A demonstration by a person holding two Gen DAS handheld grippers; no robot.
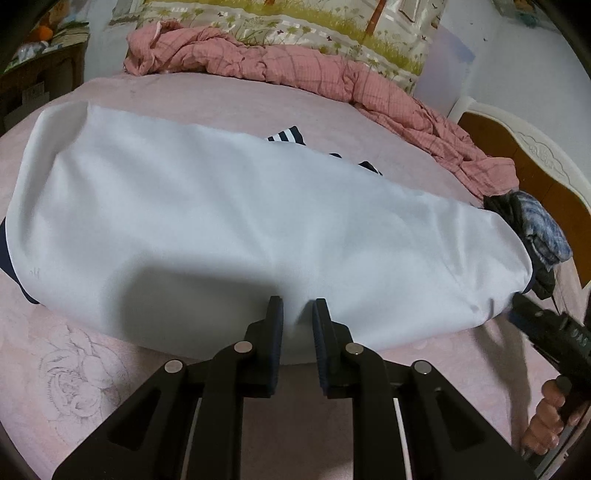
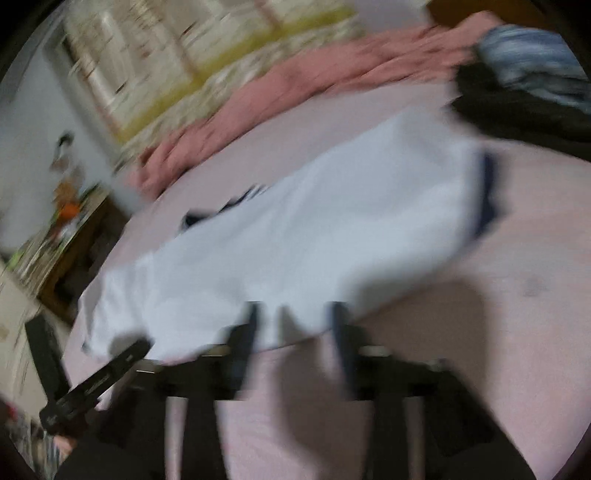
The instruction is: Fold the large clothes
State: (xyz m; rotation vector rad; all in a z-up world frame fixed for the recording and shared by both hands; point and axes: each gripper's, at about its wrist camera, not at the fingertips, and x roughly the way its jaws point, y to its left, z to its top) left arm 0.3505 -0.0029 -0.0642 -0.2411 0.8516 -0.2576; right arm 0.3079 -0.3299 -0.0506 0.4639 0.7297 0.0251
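A large white garment (image 1: 221, 221) with navy trim lies folded lengthwise across the pink bed sheet (image 1: 184, 96); a navy striped part (image 1: 286, 134) peeks out at its far edge. My left gripper (image 1: 298, 317) sits at the garment's near edge, shut on a pinch of white cloth between its pads. The right wrist view is blurred. In it the garment (image 2: 332, 221) runs diagonally, and my right gripper (image 2: 297, 321) stands open, its fingers wide apart over the near hem without pressing it. The right gripper's tip (image 1: 517, 314) shows at the garment's right end, held by a hand (image 1: 550, 417).
A crumpled pink checked quilt (image 1: 295, 66) lies along the bed's far side, with a floral pillow (image 1: 295, 22) behind it. A pile of dark and blue clothes (image 1: 535, 225) sits by the wooden headboard (image 1: 517, 147). A cluttered nightstand (image 1: 37, 74) stands at far left.
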